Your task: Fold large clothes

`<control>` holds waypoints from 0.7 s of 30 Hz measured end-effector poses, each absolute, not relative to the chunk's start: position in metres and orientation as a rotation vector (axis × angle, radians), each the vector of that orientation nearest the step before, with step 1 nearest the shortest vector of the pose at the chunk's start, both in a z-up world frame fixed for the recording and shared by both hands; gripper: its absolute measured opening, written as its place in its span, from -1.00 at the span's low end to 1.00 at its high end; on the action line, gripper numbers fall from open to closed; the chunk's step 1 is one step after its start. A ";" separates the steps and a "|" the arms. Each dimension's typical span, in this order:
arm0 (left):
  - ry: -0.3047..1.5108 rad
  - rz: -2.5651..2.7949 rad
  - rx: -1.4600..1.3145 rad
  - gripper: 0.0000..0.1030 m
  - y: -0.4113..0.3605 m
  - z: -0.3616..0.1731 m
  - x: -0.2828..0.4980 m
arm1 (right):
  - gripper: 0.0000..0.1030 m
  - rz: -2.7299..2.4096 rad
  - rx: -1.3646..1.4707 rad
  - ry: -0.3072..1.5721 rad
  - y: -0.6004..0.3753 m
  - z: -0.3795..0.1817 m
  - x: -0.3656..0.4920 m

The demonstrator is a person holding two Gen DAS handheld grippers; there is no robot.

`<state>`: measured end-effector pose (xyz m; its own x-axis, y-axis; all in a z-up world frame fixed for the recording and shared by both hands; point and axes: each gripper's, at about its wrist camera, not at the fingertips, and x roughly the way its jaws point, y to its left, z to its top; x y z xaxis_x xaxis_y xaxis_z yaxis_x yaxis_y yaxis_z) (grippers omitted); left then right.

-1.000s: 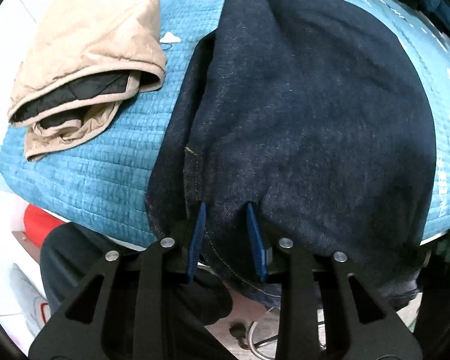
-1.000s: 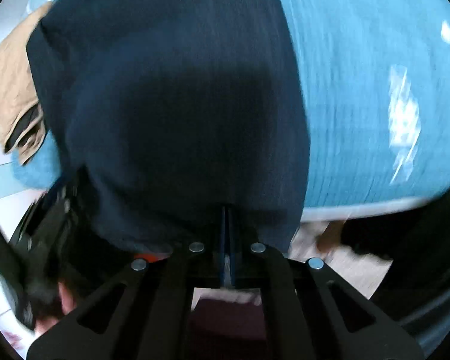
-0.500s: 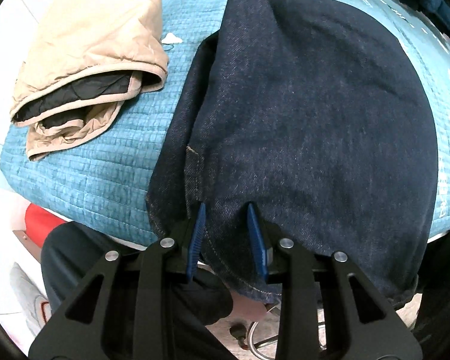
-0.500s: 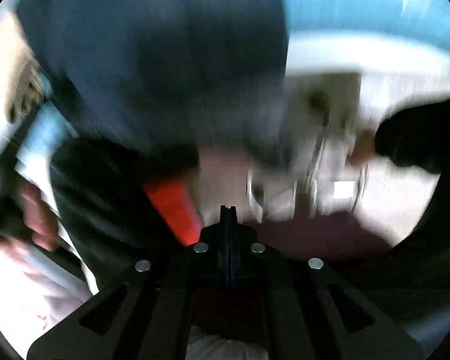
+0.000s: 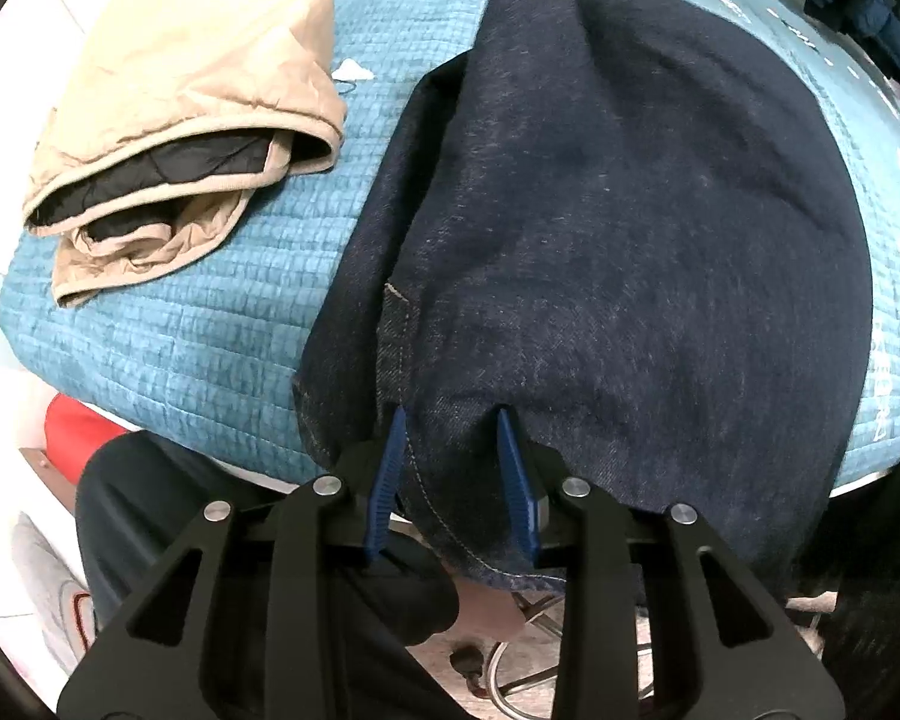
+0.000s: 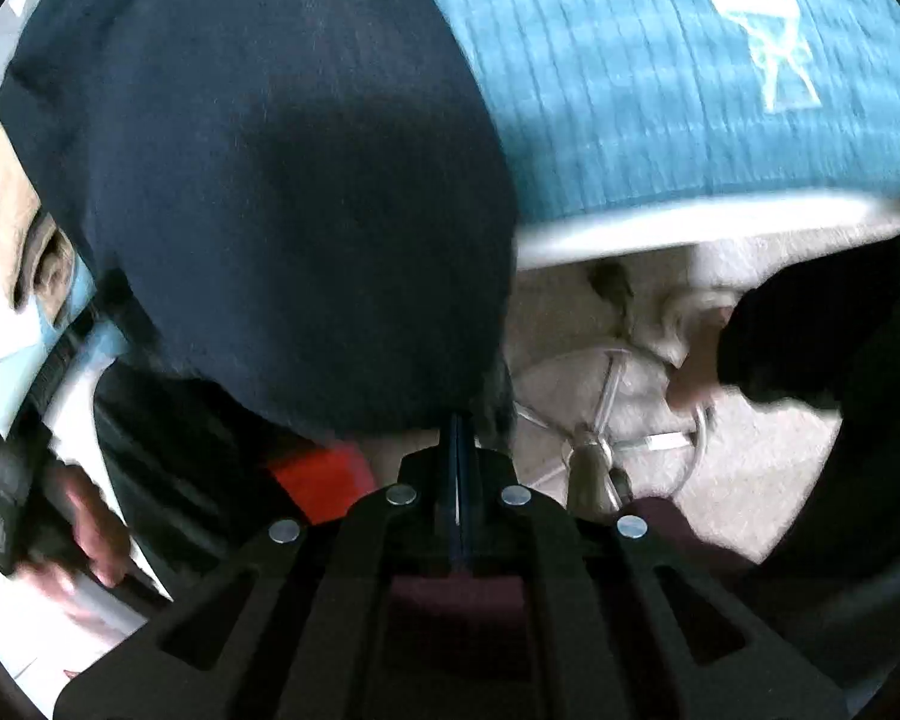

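1. Lying lengthwise on a teal quilted bed cover [image 5: 168, 324], the dark denim jeans [image 5: 630, 228] spread over most of the bed, their near end hanging over the near edge.
2. The left gripper [image 5: 450, 462] points steeply down at that overhanging end; its blue fingers [image 5: 390, 468] stand partly apart with a thick fold of denim, stitched seam included, between them. The fabric fills the gap and both pads lie against it, so it is gripped.
3. The right gripper [image 6: 459, 426] sits at the lower edge of the jeans [image 6: 282, 180] in its own blurred view. Its fingers [image 6: 459, 468] are pressed fully together; whether a thin edge of denim is caught at their tips cannot be told.
4. A folded beige padded jacket [image 5: 186, 96] with black lining rests on the bed cover left of the jeans, apart from them.
5. Below the bed edge, a red object [image 5: 78, 438] and pale floor [image 6: 750, 468] show, along with a metal chair base [image 6: 594, 456].
6. The person's hand [image 6: 90, 528] appears blurred at the lower left of the right wrist view.
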<state>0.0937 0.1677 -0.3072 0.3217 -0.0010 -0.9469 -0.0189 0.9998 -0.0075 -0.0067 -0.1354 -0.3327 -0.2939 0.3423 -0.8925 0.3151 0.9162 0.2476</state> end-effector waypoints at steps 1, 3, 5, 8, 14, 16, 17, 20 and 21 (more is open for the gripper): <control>1.242 0.014 -0.011 -0.37 0.167 -0.307 0.094 | -0.99 0.020 0.503 1.911 -0.134 -0.333 -0.010; 1.239 0.014 -0.001 -0.38 0.166 -0.307 0.093 | -0.99 0.019 0.500 1.808 -0.139 -0.314 -0.010; 1.235 0.011 0.005 -0.38 0.167 -0.307 0.091 | -0.99 0.031 0.424 1.644 -0.133 -0.278 0.004; 1.239 0.018 -0.014 -0.36 0.166 -0.307 0.094 | -0.99 0.097 0.370 1.579 -0.117 -0.265 0.025; 1.239 0.014 -0.022 -0.37 0.164 -0.308 0.093 | -0.98 0.126 0.334 1.800 -0.094 -0.328 0.014; 1.233 0.007 -0.036 -0.36 0.167 -0.308 0.093 | -0.99 0.121 0.313 1.759 -0.094 -0.313 0.014; 1.234 0.006 -0.038 -0.36 0.168 -0.307 0.093 | -0.99 0.126 0.293 1.718 -0.094 -0.302 0.015; 1.240 0.017 -0.046 -0.35 0.171 -0.301 0.094 | -0.98 0.109 0.227 1.558 -0.096 -0.264 0.030; 1.240 0.024 -0.048 -0.35 0.172 -0.298 0.094 | -0.98 0.092 0.216 1.532 -0.099 -0.257 0.034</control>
<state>0.0939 0.1716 -0.2975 0.3244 -0.0082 -0.9459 -0.0443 0.9987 -0.0239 0.0338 -0.0993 -0.2567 0.0403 0.1945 -0.9801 0.0751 0.9775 0.1971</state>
